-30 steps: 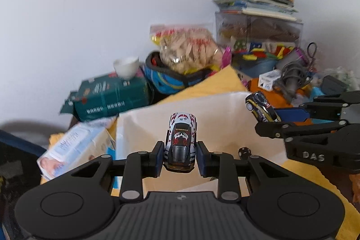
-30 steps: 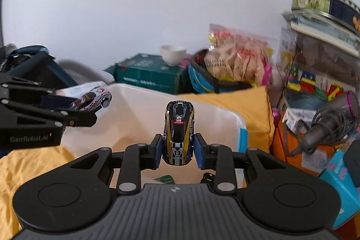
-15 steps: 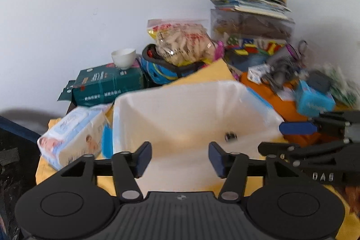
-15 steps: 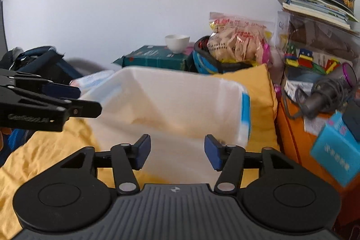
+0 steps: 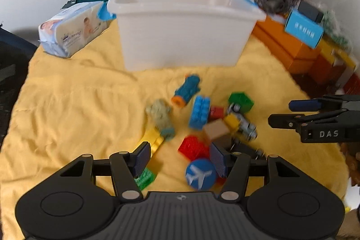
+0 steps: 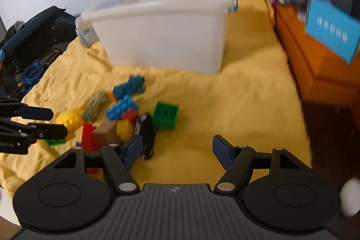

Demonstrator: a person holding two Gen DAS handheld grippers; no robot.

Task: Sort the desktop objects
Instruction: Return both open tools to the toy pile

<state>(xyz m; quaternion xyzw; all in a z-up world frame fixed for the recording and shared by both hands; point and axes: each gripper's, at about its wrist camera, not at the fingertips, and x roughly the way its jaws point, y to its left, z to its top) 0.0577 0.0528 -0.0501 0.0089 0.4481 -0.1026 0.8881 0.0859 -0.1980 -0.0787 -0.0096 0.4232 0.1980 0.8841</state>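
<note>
Yellow cloth (image 5: 74, 105), soft and creased, covers the surface; landmark is the white plastic bin (image 5: 180, 37), smooth-walled, rectangular, rounded rim, standing at the far side of the cloth.

Changes against a second ago: each set of tongs then gripped a toy car above the bin. Both cars are gone from the tongs, and both views have dropped from the bin's inside to the pile in front of it.

Left tongs (image 5: 180, 159): jaws wide apart, nothing pressed between the pads; round blue disc with a white aeroplane (image 5: 200, 173) lies in the gap, untouched as far as I can see.
Right tongs (image 6: 177, 150): jaws opening, only bare cloth between them; black toy car (image 6: 146, 134) lies just beside the left pad.

Pile, on the cloth in front of the bin, blurred:
- studded blue brick (image 5: 199, 111), hard plastic
- green brick (image 5: 241, 102), nearest the bin's right corner
- red studded brick (image 5: 193, 146)
- teal ribbed cylinder with an orange end (image 5: 186, 91), closest to the bin
- tan plain block (image 5: 217, 129)
- yellow bricks (image 5: 153, 138)
- fuzzy grey-green lump (image 5: 159, 114), what it is I cannot tell

Left of the bin: soft pack of wipes (image 5: 72, 30). Right of it: orange boxes (image 5: 290, 48) with a light blue carton (image 5: 303, 28) on top
</note>
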